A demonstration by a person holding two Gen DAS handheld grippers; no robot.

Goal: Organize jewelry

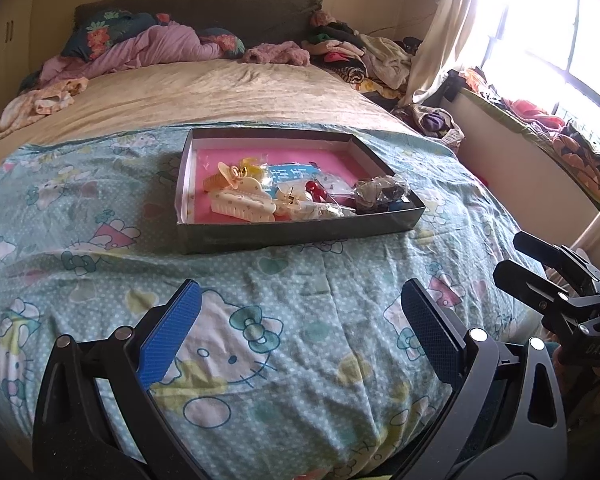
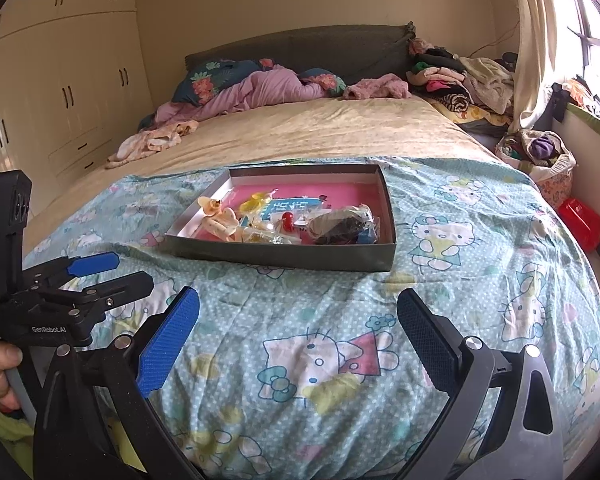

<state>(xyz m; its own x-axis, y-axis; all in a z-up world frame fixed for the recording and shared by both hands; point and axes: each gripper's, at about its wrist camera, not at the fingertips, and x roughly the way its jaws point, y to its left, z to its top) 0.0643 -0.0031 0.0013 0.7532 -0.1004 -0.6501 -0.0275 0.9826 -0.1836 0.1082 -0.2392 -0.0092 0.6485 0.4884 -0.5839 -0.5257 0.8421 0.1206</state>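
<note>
Both tongs, left (image 1: 296, 334) and right (image 2: 298, 330), hang spread and empty short of the box (image 1: 300, 236); the clips (image 1: 242, 200) and trinkets sit bunched against its near wall, within reach.

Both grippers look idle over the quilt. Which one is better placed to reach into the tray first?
Probably the left gripper: the tray sits almost straight ahead of its open fingers. From the right gripper, also open, it lies slightly off to the left. The difference is small.
</note>
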